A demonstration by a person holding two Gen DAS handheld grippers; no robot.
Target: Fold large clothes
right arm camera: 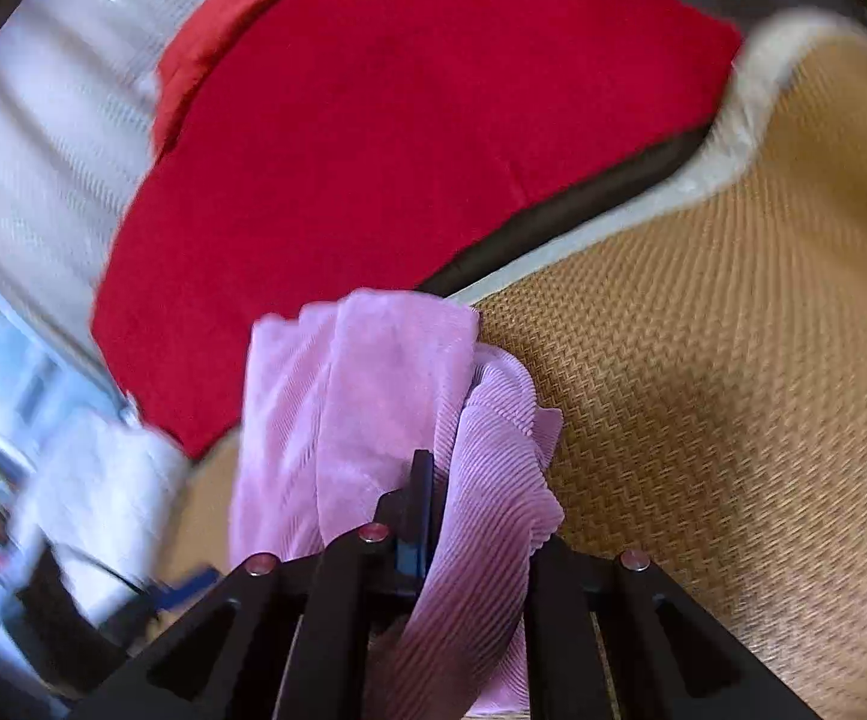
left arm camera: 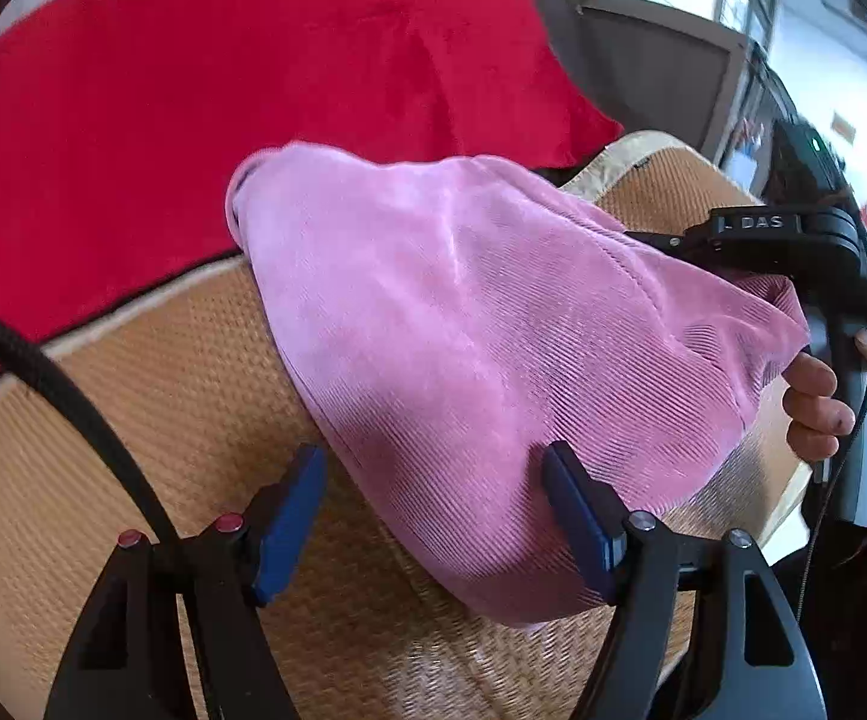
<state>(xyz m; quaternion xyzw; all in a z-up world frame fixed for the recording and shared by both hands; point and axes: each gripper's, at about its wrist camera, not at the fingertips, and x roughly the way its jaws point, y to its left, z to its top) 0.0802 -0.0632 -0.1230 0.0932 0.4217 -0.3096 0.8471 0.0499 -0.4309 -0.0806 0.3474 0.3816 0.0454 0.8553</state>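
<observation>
A pink ribbed garment [left arm camera: 463,324] hangs bunched over a woven straw mat [left arm camera: 163,396]. My right gripper [left arm camera: 667,238] is shut on its upper right edge and holds it up off the mat; a person's hand [left arm camera: 817,402] grips its handle. In the right wrist view the right gripper [right arm camera: 424,504] is shut, with folds of the pink garment [right arm camera: 373,396] pinched and draped around its fingers. My left gripper [left arm camera: 433,513] stands open low in front. The garment's lower edge lies between its blue pads [left arm camera: 289,516] without being pressed.
A large red cloth [left arm camera: 223,96] covers the area behind the mat [right arm camera: 733,360] and shows in the right wrist view too as the red cloth [right arm camera: 403,120]. A dark panel [left arm camera: 643,72] stands at the back right. A black cable [left arm camera: 73,384] arcs across the left.
</observation>
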